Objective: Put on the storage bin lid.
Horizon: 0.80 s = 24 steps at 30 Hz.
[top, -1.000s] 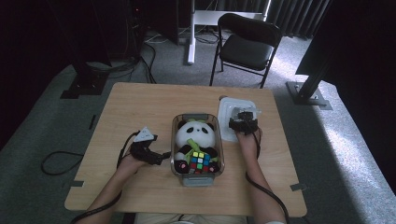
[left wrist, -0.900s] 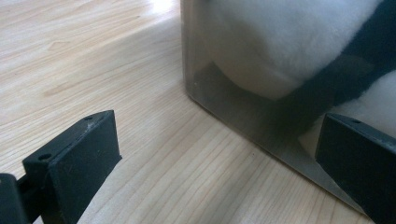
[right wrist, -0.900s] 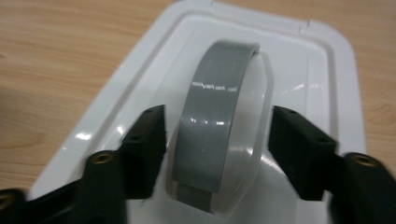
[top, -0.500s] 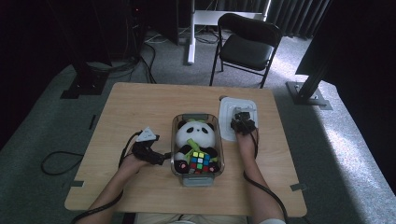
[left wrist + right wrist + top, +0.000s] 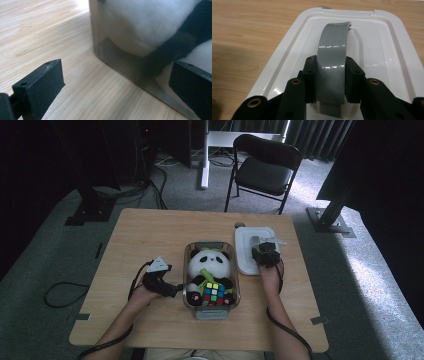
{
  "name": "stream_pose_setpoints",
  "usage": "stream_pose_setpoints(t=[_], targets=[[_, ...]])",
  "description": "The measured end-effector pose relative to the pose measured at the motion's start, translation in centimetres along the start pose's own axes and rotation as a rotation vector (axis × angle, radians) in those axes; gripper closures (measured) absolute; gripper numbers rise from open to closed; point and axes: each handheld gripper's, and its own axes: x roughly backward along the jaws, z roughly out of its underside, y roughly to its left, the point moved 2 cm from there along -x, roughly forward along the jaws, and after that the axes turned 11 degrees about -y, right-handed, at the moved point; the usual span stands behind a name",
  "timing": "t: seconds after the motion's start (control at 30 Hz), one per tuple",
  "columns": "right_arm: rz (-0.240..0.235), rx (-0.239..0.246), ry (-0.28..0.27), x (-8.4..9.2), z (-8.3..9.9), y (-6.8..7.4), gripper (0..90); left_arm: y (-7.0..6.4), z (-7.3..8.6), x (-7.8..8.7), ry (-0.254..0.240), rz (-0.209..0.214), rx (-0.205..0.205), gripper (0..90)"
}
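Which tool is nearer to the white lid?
Right. The right tool is over the lid, shut on its grey handle. The left tool is far across the box, open beside its wall.

Lab / recording studio setup, not a home.

Single light wooden rectangular table (image 5: 150,235) stands alone on grey carpet floor (image 5: 360,285), tape marks at its near corners and left edge. Black curtains (image 5: 390,165) close off the back and right side; dark metal stand bases (image 5: 332,217) sit bolted-style on the floor beyond the table's far-right and far-left corners. Loose black cables (image 5: 57,292) coil on the carpet by the left edge, more run under a white desk leg (image 5: 204,157) at the back. One black folding chair (image 5: 262,170) is parked past the far edge, unoccupied. Cabled handheld rigs on the table fit a data-collection bench.
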Motion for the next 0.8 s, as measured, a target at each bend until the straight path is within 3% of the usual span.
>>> stream_pose_setpoints(t=[0.47, 0.63, 0.8], targets=[[-0.041, -0.046, -0.095, 6.0, -3.2, -0.6, 67.3, -0.9, -0.2, -0.2, 0.023, 0.013, -0.03, 0.5], [-0.061, -0.017, -0.13, 7.6, -4.5, -0.1, 67.3, -1.3, -0.3, -0.6, 0.02, 0.013, -0.035, 0.5], [-0.118, -0.003, -0.192, 10.6, -6.1, 1.0, 67.3, -2.2, -0.9, -1.5, 0.017, 0.034, -0.052, 0.5]])
